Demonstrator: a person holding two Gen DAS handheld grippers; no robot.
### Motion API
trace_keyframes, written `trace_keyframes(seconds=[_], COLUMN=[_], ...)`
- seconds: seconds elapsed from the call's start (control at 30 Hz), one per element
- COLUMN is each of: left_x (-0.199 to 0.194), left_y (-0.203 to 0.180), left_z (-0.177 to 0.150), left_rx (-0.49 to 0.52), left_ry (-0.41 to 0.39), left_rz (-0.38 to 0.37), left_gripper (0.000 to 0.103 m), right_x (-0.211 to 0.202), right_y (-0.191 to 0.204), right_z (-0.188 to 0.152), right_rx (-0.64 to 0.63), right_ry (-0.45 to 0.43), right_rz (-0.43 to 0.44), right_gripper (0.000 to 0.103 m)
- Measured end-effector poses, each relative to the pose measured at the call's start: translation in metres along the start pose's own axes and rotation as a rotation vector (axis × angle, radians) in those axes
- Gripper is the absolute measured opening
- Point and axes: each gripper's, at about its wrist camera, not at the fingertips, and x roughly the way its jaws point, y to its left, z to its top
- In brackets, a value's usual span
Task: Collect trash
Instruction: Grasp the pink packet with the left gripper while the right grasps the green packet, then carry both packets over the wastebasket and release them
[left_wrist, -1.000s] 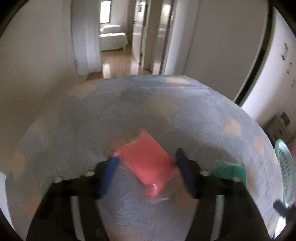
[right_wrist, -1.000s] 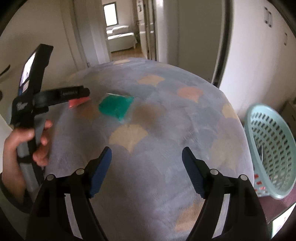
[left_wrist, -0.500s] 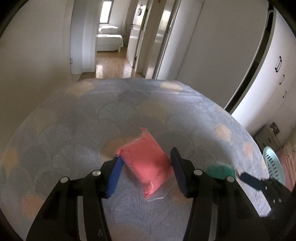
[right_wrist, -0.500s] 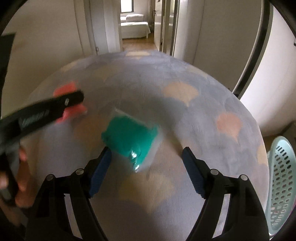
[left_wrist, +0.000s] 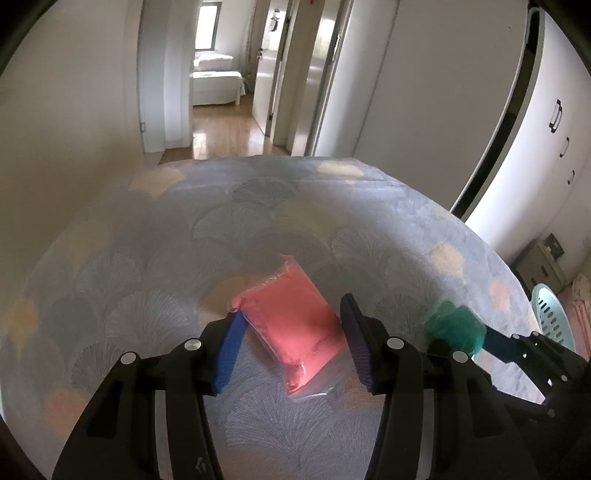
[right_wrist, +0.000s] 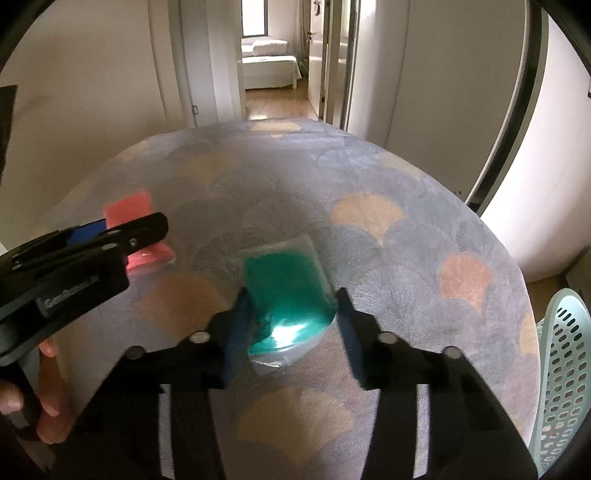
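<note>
Change since earlier: both grippers have come down over the bed; the left fingers have closed in around the pink packet, and the right gripper, which hung over bare cover a second ago, now straddles the green packet.

Left gripper (left_wrist: 291, 345): jaws spread, one blue pad at each side of the pink packet; the left pad sits at the packet's corner, the right pad at its long edge. Whether the pads press it cannot be told.

Pink packet (left_wrist: 295, 326): clear plastic bag of pink filling, lying flat and slantwise on the bed cover, nearer the left edge of the bed than the green one.

Right gripper (right_wrist: 291, 321): jaws spread, fingers on either side of the green packet, not pinching it.

Green packet (right_wrist: 286, 295): clear bag of green filling, flat on the cover about the middle of the bed's width, just beside the pink packet; light glares on its near end.

Bed cover (left_wrist: 147, 266): grey-blue, printed with fan-shaped leaves, some peach and cream.

Basket (right_wrist: 561, 387): pale green, perforated, standing on the floor off the right edge of the bed.

Hand (right_wrist: 48, 398): the person's left hand, wrapped on the left gripper's handle at the lower left of the right wrist view.

Writing: pale lettering on the side of the left gripper's body, too blurred to read.

Background: an open doorway and wooden floor beyond the far edge of the bed.
</note>
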Motion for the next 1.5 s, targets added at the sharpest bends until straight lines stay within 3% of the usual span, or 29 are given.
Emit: trace_keyframes(seconds=[0.23,0.43,0.7,0.93,1.07,1.3,1.5], left_x=[-0.007,-0.035,-0.082,-0.101,-0.097,-0.063,-0.022], left_y=[-0.011,-0.042,-0.116,-0.200,-0.250,-0.324,-0.368], left_z=[-0.002,-0.015,-0.031,-0.041,-0.043,-0.047,-0.056], left_rx=[0.057,0.100,0.242,0.356,0.411,0.482,0.538], left_ry=[-0.034,-0.039,-0.092,-0.117,-0.092,0.005,0.084], left_rz=[0.020,-0.120,-0.245,-0.349,-0.407,-0.488,-0.482], left_gripper=[0.049,0.049,0.049,0.049,0.049,0.049,0.050], right_x=[-0.028,-0.066,-0.143,-0.213,-0.226,-0.236,-0.220], right_y=[-0.013,-0.036,-0.085,-0.162,-0.211,-0.266,-0.300], right_z=[-0.016,-0.054,-0.090,-0.118,-0.131,-0.147,-0.148], right_rx=[0.068,0.145,0.243,0.408,0.548,0.654,0.737], right_ry=[-0.071,-0.085,-0.177,-0.261,-0.210,-0.195,-0.154], right_rz=[0.012,0.005,-0.095,-0.199,-0.219,-0.304,-0.339], right_gripper=[0.039,0.038,0.038,0.038,0.038,0.038,0.038])
